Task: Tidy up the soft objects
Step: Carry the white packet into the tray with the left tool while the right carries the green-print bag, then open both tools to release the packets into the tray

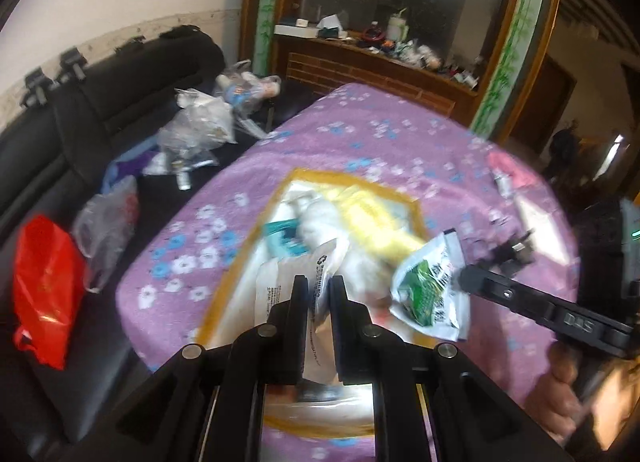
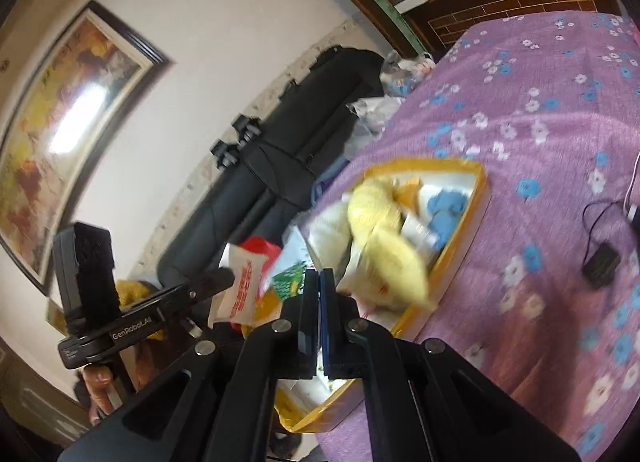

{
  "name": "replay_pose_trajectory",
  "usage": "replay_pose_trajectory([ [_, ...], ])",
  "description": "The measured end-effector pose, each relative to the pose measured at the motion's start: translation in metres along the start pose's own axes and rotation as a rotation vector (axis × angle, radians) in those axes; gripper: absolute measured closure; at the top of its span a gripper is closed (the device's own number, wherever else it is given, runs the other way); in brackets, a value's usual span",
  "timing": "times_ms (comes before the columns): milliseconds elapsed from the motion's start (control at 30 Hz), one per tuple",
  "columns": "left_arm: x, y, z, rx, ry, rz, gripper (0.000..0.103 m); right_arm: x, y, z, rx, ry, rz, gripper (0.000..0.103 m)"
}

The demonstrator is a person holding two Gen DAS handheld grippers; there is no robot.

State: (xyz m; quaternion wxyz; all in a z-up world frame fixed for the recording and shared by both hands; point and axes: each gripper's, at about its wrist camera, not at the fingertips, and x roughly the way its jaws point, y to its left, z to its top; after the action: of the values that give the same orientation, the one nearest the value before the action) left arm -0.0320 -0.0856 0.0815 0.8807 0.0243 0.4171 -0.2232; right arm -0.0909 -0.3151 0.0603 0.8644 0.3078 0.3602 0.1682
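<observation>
Two hand-held grippers hang over a yellow-rimmed box of soft goods on a purple flowered cloth. To land both packets cleanly, each should be carried well inside the rim before release, clear of the yellow plush heaped there. Left gripper is clamped on a white printed pouch; right gripper is pinched tight on a green-and-white sachet, both held above the box's near edge.

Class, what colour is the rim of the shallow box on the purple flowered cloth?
Yellow-orange; the rim of the box shows best in the right wrist view.
</observation>
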Motion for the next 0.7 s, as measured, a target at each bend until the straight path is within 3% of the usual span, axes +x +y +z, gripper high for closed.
replay_pose_trajectory([
  [133, 0.021, -0.001, -0.013, 0.023, 0.035, -0.034, 0.093, 0.021, 0.004, -0.014, 0.006, 0.028, -0.072, 0.102],
  [267, 0.037, -0.001, -0.02, 0.028, 0.045, -0.008, 0.089, 0.031, 0.003, -0.021, 0.009, 0.038, -0.129, 0.101],
  [333, 0.042, 0.004, -0.022, -0.007, 0.06, -0.015, 0.083, 0.033, 0.003, -0.024, 0.002, 0.04, -0.159, 0.099],
  [367, 0.043, 0.006, -0.023, -0.026, 0.068, -0.028, 0.074, 0.033, 0.004, -0.025, 0.0, 0.042, -0.172, 0.099],
  [400, 0.045, 0.009, -0.025, -0.048, 0.076, -0.046, 0.057, 0.033, 0.004, -0.027, 0.0, 0.044, -0.183, 0.097],
  [467, 0.042, 0.015, -0.027, -0.087, 0.068, -0.074, 0.033, 0.03, 0.005, -0.03, -0.005, 0.037, -0.168, 0.082],
  [533, 0.034, 0.016, -0.03, -0.108, 0.028, -0.089, 0.024, 0.022, 0.009, -0.035, -0.014, 0.002, -0.159, 0.045],
  [600, 0.027, 0.015, -0.032, -0.104, -0.001, -0.094, 0.011, 0.015, 0.014, -0.039, -0.019, -0.031, -0.165, 0.04],
  [700, 0.017, 0.01, -0.035, -0.085, -0.032, -0.068, 0.005, 0.008, 0.018, -0.044, -0.015, -0.055, -0.174, 0.038],
])
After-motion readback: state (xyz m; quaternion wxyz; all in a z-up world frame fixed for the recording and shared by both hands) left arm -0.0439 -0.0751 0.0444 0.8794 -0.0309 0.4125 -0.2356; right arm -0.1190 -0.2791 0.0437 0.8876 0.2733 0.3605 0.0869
